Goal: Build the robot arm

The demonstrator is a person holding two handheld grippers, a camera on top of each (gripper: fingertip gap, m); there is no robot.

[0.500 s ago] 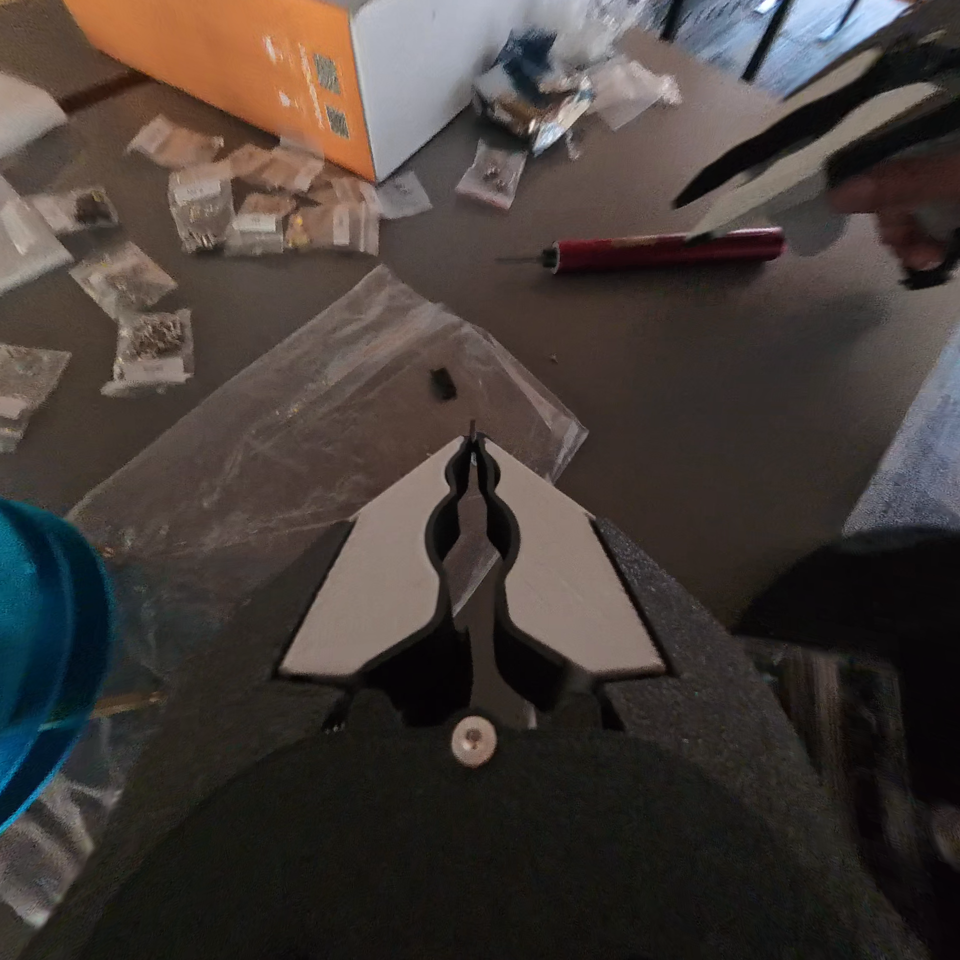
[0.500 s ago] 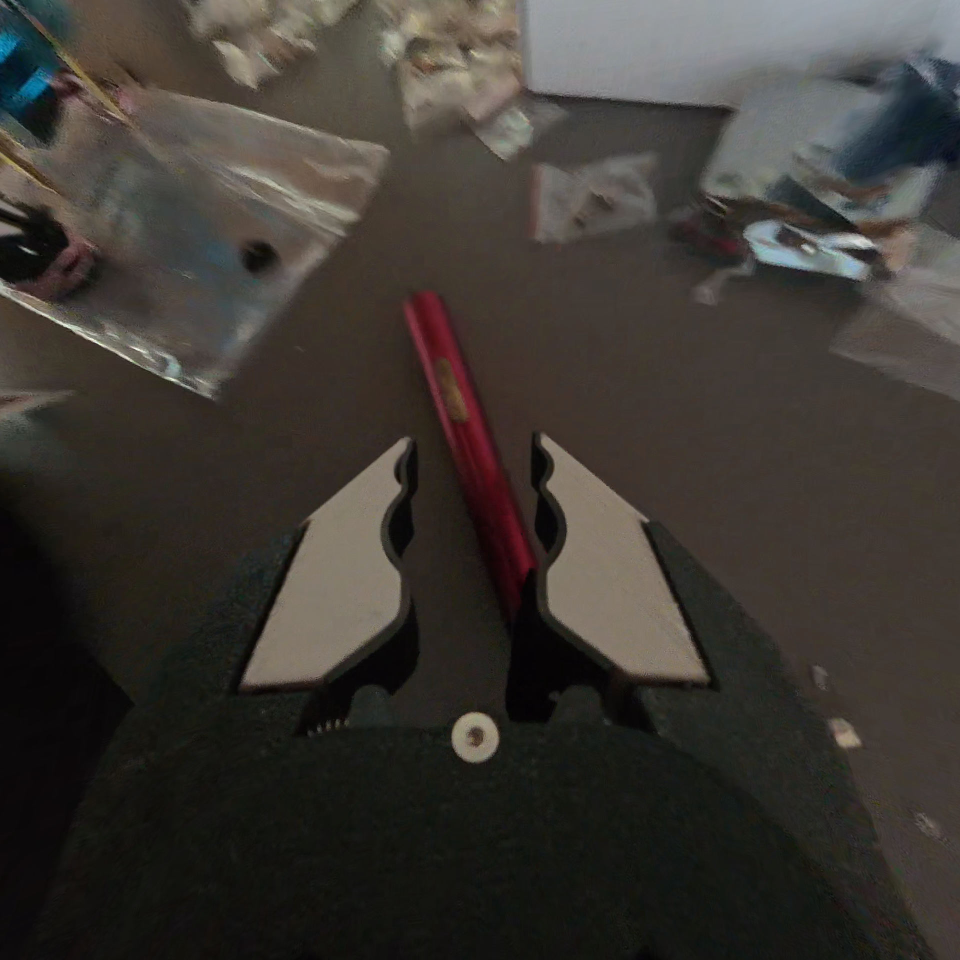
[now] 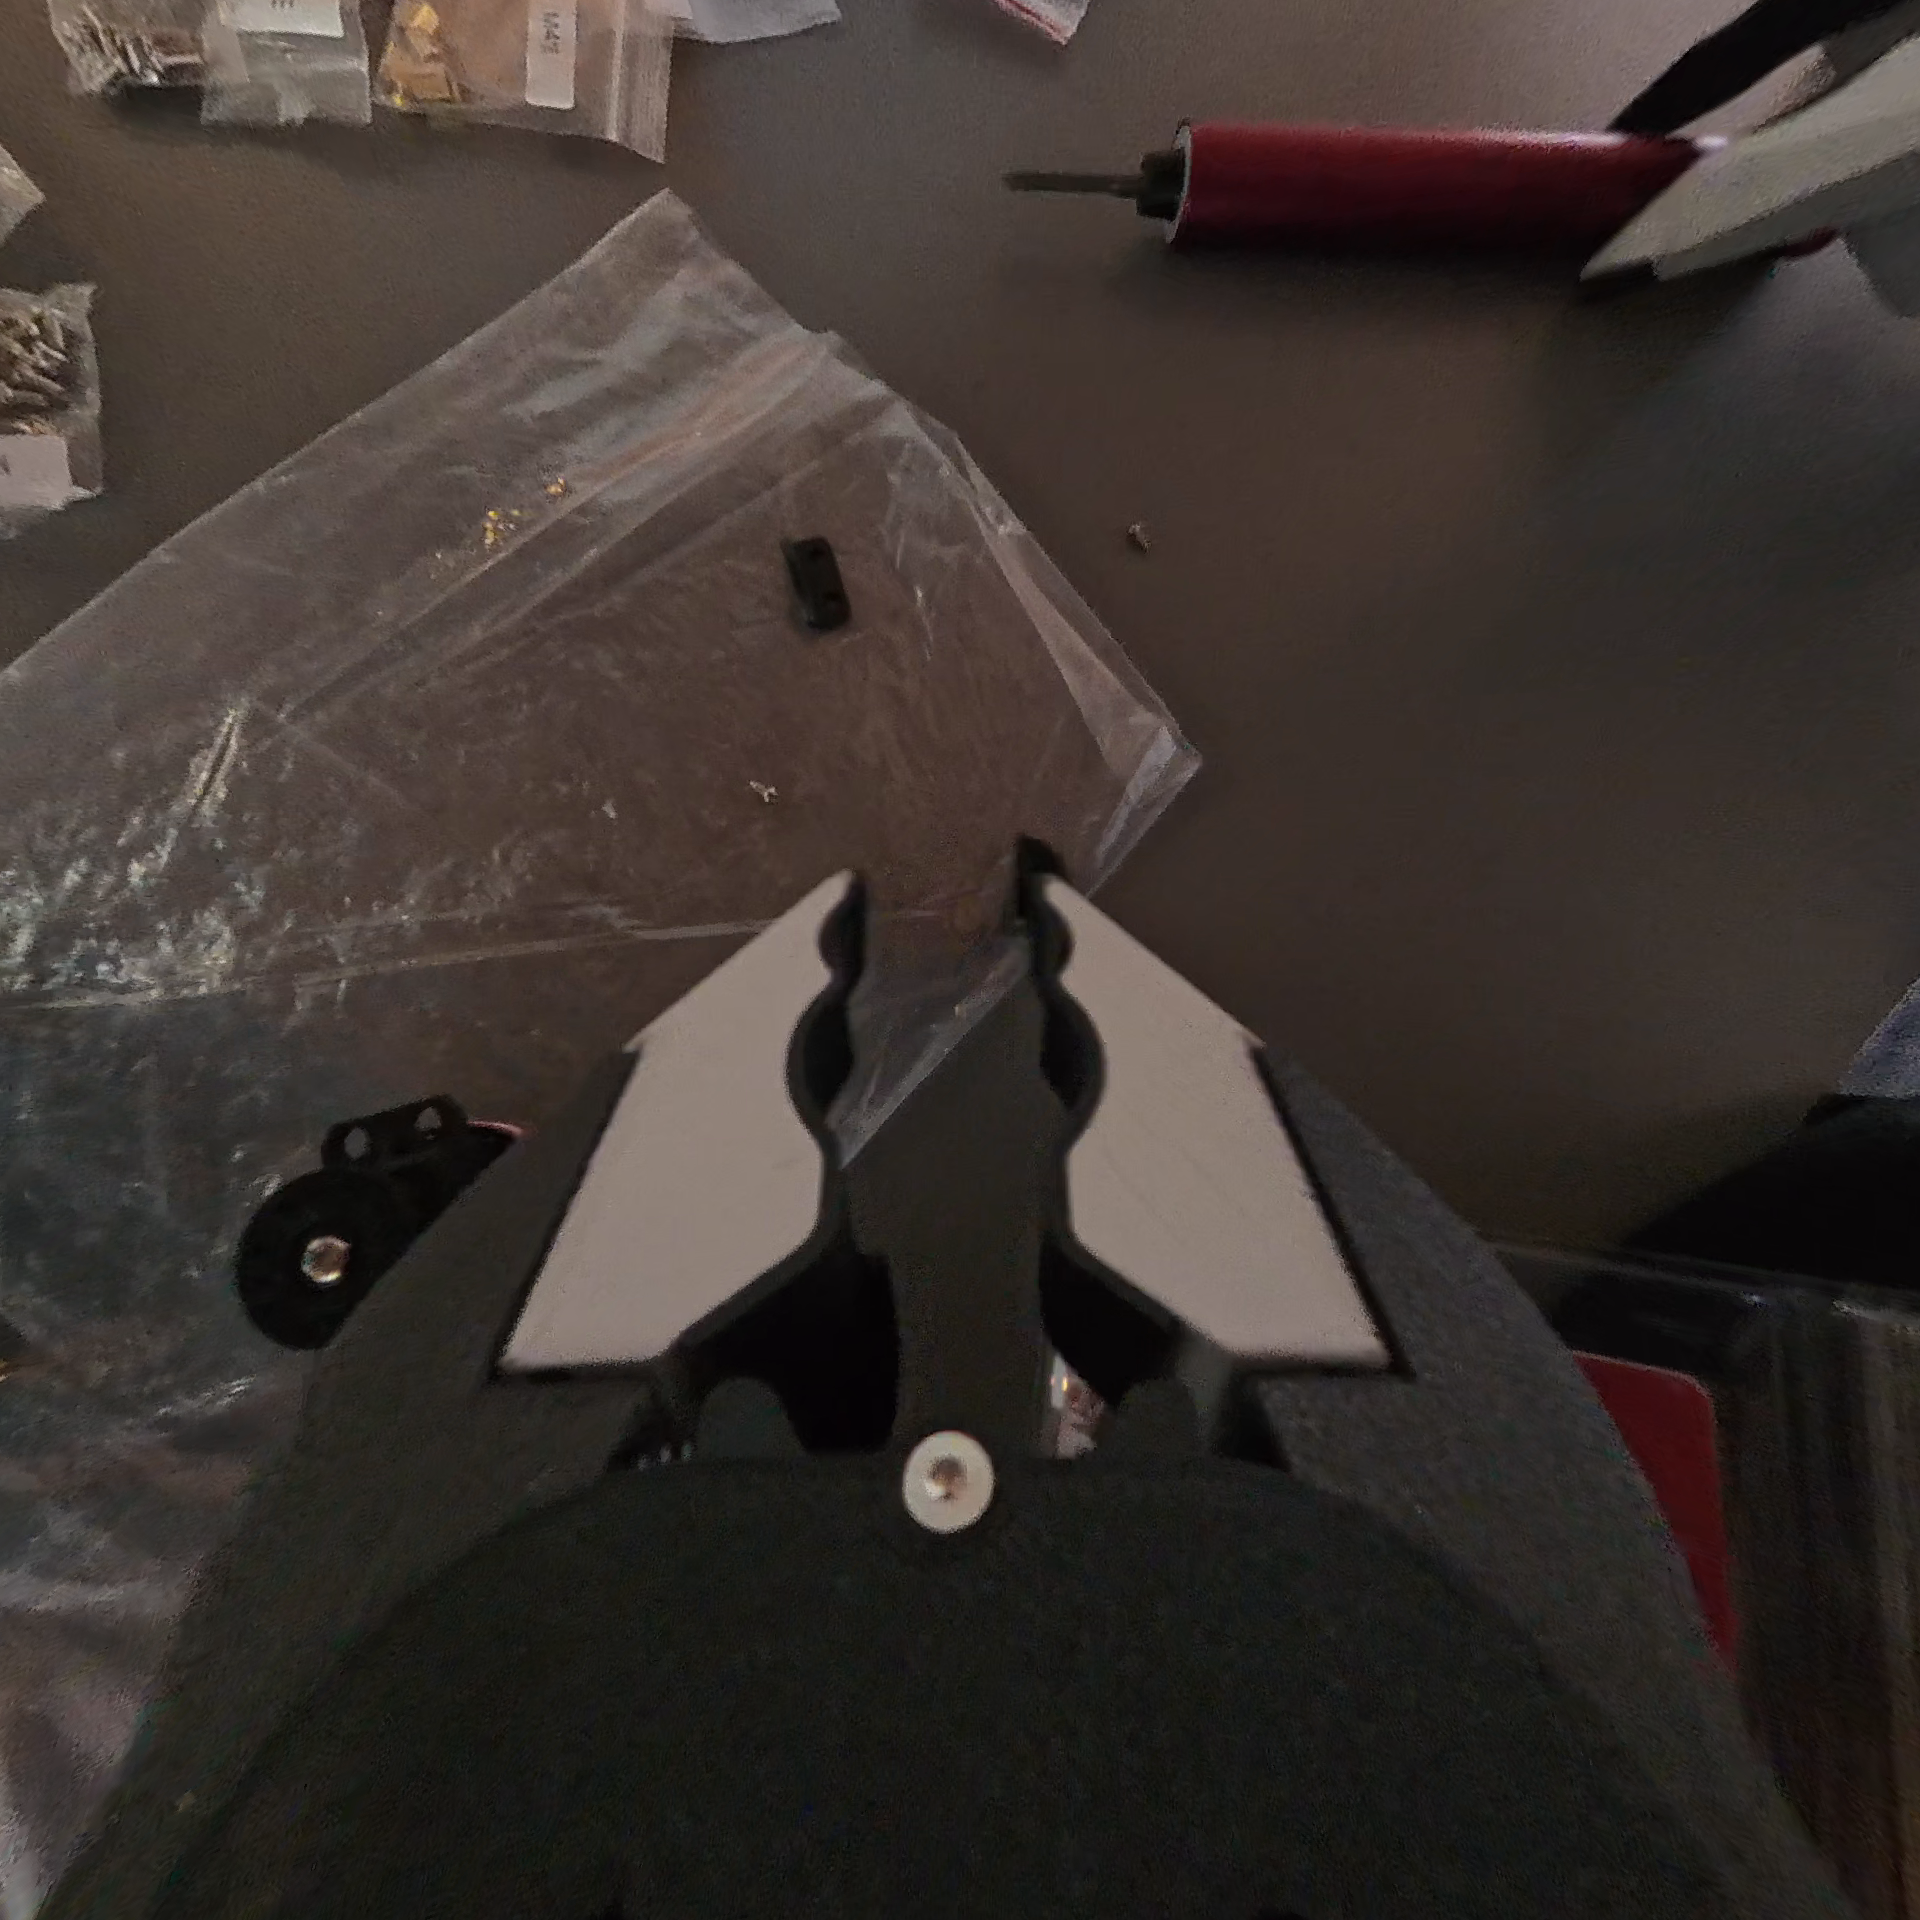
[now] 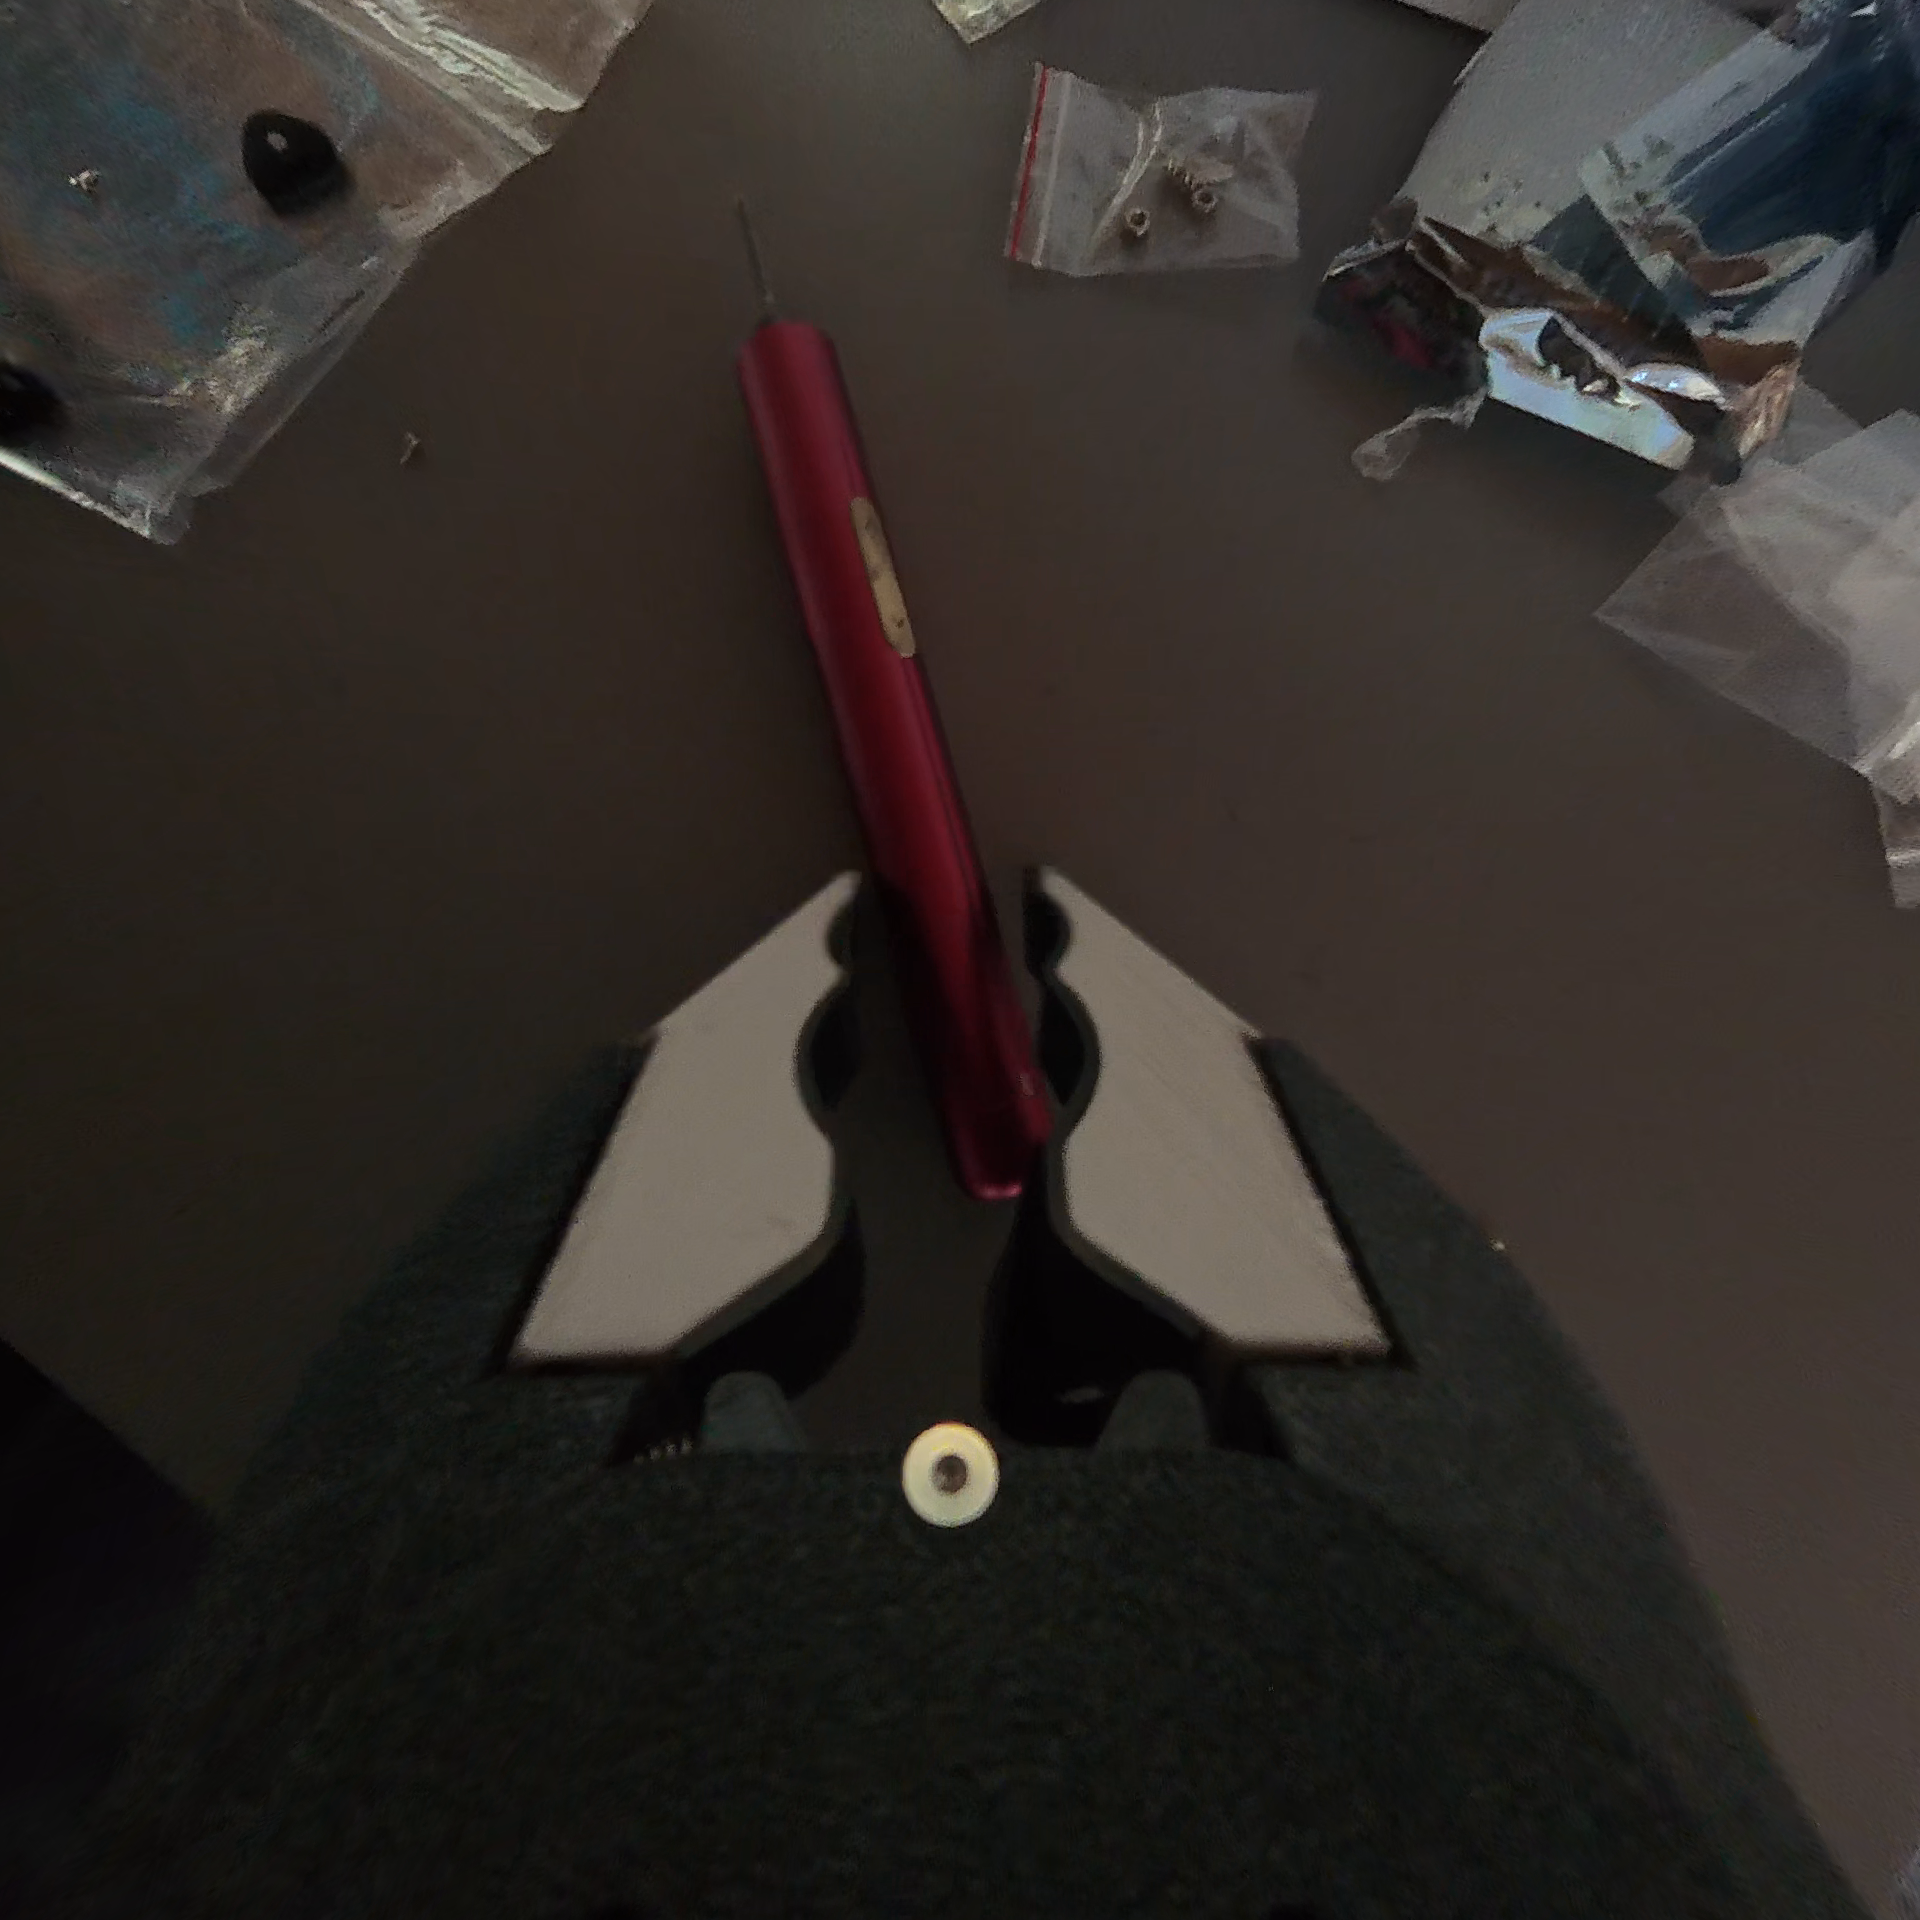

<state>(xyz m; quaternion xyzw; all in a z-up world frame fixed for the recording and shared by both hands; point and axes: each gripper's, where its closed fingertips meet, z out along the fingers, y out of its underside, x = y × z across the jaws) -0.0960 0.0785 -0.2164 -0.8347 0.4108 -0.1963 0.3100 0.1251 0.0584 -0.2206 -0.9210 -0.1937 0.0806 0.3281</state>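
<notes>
Red screwdriver lies flat on the brown tabletop, thin bit pointing away from the right claw. Butt end of the handle sits between the two grey fingers, close against the right-hand one, with a gap on the other side. Right claw is spread, not clamped; whether the finger actually touches the handle cannot be told. A small oval gold-coloured mark sits partway along the handle.

From the left wrist view the same screwdriver lies crosswise at the top, bit to the left, with the right claw over its far end.

Left claw has its jaws parted, hovering over the near corner of a large clear plastic bag spread on the tabletop. The bag corner shows in the gap between the fingers; nothing is pinched. A small black part lies on or in the bag, well ahead of the fingertips. A black bracket with a silver screw sits just beside the left finger.

Small zip bags of hardware are scattered along the far edge. In the right wrist view, a small clear bag with a red strip holding a few metal bits lies beyond and to the right of the bit, and crumpled silvery packaging farther right. One loose tiny screw rests on the tabletop near the large bag.
</notes>
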